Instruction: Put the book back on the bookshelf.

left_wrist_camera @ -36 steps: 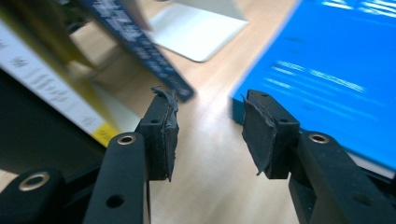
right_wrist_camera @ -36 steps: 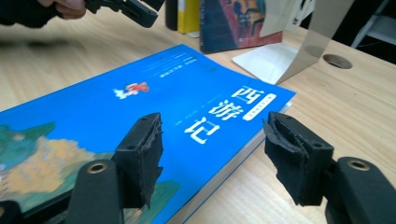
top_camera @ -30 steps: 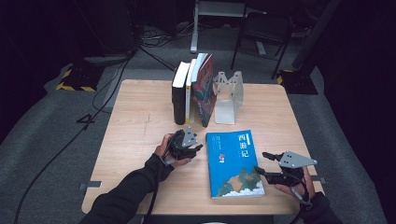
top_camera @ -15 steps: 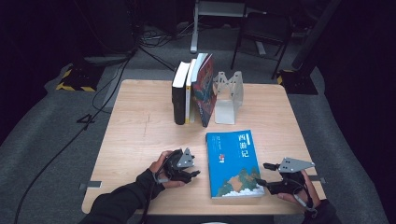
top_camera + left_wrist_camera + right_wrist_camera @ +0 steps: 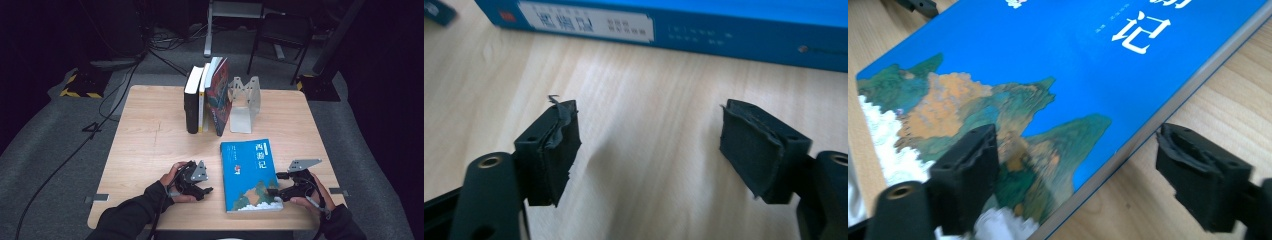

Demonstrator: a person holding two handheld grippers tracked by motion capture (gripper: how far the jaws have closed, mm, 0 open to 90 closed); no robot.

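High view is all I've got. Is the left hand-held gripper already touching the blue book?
Observer: No. In the left gripper view the left hand-held gripper has nothing but bare table between its pads. Its jaws have just been opening. The blue book lies beyond them, with its labelled spine facing the pads.
Operator: And the right hand-held gripper, does it have a grip?
Observer: Not yet. In the right gripper view the right hand-held gripper straddles the book's long edge. One pad is over the mountain picture on the cover and the other is on the table side. Its jaws have just been opening too, and they pinch nothing.
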